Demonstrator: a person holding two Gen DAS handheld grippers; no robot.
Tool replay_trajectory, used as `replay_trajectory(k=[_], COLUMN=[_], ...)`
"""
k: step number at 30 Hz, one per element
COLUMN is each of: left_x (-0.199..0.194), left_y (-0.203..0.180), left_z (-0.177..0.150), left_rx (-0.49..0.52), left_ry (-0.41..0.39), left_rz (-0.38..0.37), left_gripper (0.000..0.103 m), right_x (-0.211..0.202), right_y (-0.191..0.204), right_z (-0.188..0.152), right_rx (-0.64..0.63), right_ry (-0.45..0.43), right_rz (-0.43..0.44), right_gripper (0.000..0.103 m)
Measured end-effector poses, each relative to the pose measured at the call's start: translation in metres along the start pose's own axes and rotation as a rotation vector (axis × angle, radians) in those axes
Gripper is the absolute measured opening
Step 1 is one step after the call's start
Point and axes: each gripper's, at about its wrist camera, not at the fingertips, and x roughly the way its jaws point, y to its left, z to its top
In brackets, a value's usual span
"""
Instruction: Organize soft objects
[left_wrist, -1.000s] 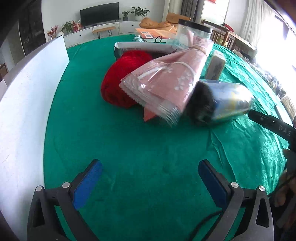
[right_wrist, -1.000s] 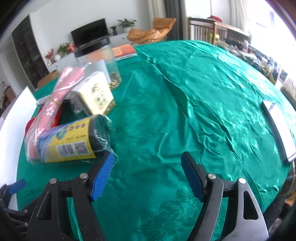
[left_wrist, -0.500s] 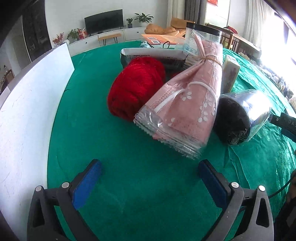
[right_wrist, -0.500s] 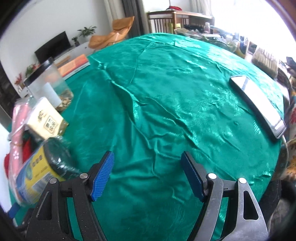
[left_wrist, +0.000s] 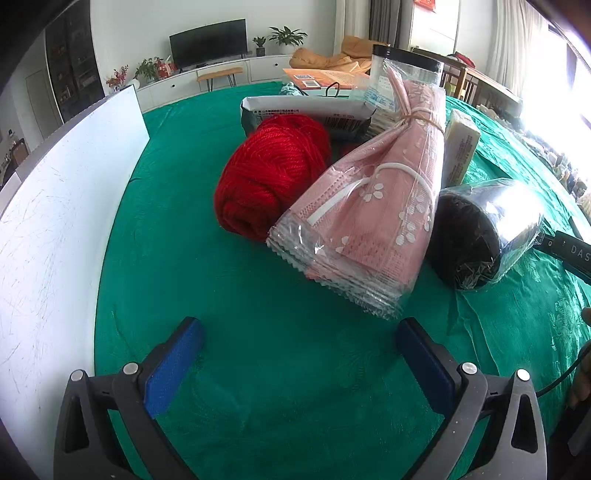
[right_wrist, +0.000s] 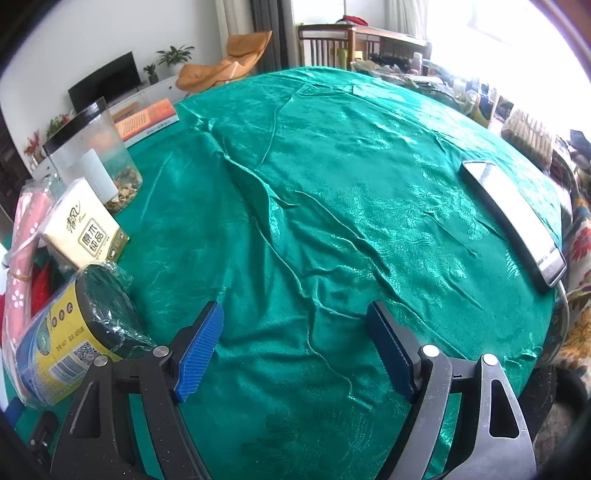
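A red yarn ball (left_wrist: 271, 173) lies on the green tablecloth (left_wrist: 258, 332). A pink pack of face masks (left_wrist: 373, 218) leans on it. A wrapped roll of black bags (left_wrist: 480, 232) lies to the right; it also shows in the right wrist view (right_wrist: 70, 332). A tissue pack (left_wrist: 460, 147) stands behind, also seen in the right wrist view (right_wrist: 83, 225). My left gripper (left_wrist: 299, 354) is open and empty, in front of the mask pack. My right gripper (right_wrist: 295, 343) is open and empty over bare cloth, right of the roll.
A white board (left_wrist: 55, 229) stands along the left. A clear jar with a black lid (right_wrist: 92, 155), a flat packet (left_wrist: 306, 114) and an orange book (right_wrist: 147, 118) sit at the back. A phone (right_wrist: 513, 218) lies near the right edge.
The left gripper has moved closer to the pile, which looks larger and more centred. The right gripper has swung right, away from the roll, toward open cloth and the phone.
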Motion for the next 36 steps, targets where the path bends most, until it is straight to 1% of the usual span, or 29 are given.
replay_trajectory(k=[15, 36], left_x=[0.0001, 0.0004], left_y=[0.0001, -0.0001], left_z=[0.0001, 0.0001], left_rx=[0.000, -0.001], left_ry=[-0.001, -0.001], left_rz=[0.000, 0.000], left_gripper=[0.103, 0.103], right_x=[-0.0003, -0.0006], right_y=[0.0038, 0.0045], right_z=[-0.0022, -0.0026], right_rx=[-0.027, -0.027], right_ry=[0.004, 0.004], right_rz=[-0.028, -0.032], right_gripper=[0.082, 0.083])
